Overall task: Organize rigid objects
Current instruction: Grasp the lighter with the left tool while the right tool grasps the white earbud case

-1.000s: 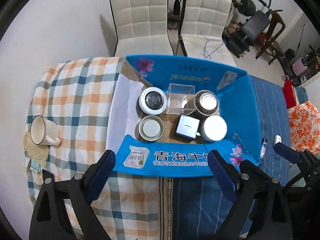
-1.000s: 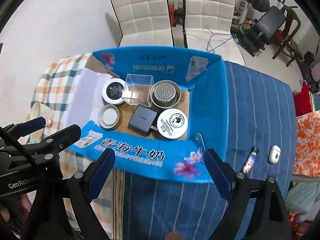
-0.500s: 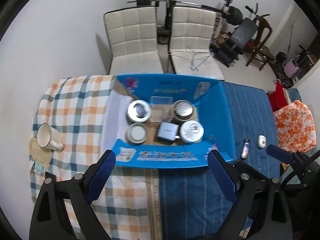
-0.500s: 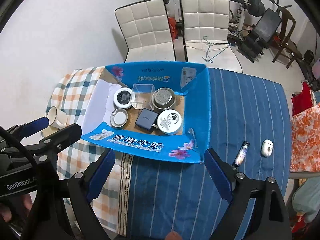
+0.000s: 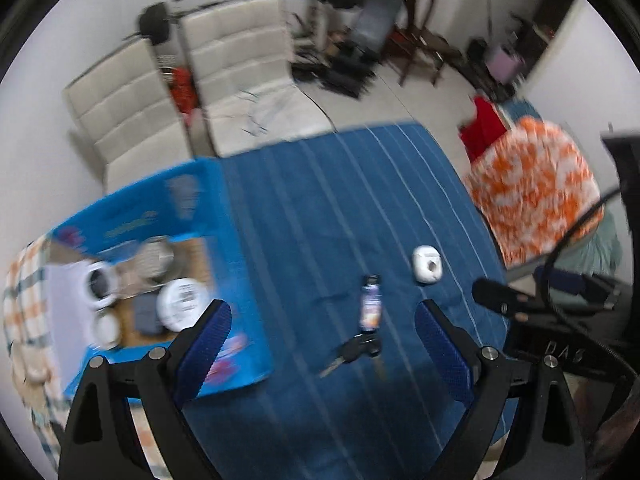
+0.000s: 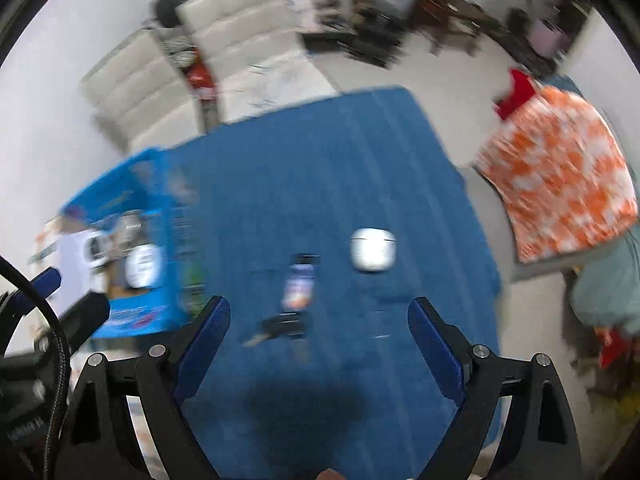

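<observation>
A small tube-shaped item with keys (image 5: pixel 370 312) lies on the blue striped cloth (image 5: pixel 340 200); it also shows in the right wrist view (image 6: pixel 298 288). A white earbud case (image 5: pixel 427 264) lies to its right, and shows in the right wrist view (image 6: pixel 373 255). An open blue cardboard box (image 5: pixel 240 272) at the left holds several tins and a dark flat box; it shows in the right wrist view (image 6: pixel 176 240). My left gripper (image 5: pixel 322 344) is open and empty above the keys. My right gripper (image 6: pixel 318 340) is open and empty near them. Both views are blurred.
Two white chairs (image 5: pixel 192 92) stand behind the table. An orange-and-white cloth (image 5: pixel 532 188) lies beyond the table's right edge. Exercise gear and wooden chairs (image 5: pixel 384 20) stand at the back. A checked cloth (image 5: pixel 20 288) covers the table's left part.
Both grippers have swung to the right, away from the box. The keys and white case, earlier at the right edge, now lie in the middle. Both grippers stay open.
</observation>
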### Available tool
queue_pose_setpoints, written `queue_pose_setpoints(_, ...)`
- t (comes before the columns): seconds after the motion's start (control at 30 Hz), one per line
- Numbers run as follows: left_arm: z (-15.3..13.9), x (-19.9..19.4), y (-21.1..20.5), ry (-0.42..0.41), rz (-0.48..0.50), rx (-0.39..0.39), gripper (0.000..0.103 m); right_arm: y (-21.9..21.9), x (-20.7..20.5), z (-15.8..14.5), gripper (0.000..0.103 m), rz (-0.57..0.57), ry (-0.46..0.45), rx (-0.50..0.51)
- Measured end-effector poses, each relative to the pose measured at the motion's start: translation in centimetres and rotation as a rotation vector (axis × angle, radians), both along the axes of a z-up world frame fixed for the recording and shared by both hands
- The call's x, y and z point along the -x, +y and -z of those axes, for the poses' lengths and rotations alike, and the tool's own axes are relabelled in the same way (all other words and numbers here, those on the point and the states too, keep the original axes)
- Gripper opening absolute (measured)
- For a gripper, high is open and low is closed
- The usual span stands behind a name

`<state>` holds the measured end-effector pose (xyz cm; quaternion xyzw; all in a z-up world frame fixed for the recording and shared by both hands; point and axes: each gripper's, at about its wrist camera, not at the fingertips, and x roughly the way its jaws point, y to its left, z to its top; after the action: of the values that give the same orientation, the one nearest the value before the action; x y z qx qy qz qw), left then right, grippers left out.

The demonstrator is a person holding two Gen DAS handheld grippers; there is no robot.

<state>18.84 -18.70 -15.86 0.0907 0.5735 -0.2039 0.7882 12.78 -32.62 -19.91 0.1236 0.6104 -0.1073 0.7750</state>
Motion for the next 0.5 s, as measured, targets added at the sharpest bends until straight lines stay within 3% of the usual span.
queue_pose_setpoints(0.13,5.3,-1.0,-4.5,0.084,0.034,-0.023,0.091,-4.9,-0.8,5.1,0.092,0.063,0.066,-0.007)
queue_pose_setpoints(0.2,8.1,-1.7,-5.8,0.135,0.037,-0.037,0.085,-6.5,-1.2,7.7,0.092,0.081,0.09,-0.041)
queue_pose_setpoints(0.23,9.2,-1.9,-6.3,0.155,0.038,-0.043,0.076,-7.0,-1.5,8.7,0.092,0.088,0.101,-0.049)
queue_pose_setpoints(0.5,17.0,-2.7,-8.7,0.285,0.053,-0.136,0.069,-8.9,-4.3,15.5,0.089,0.095,0.172,-0.093)
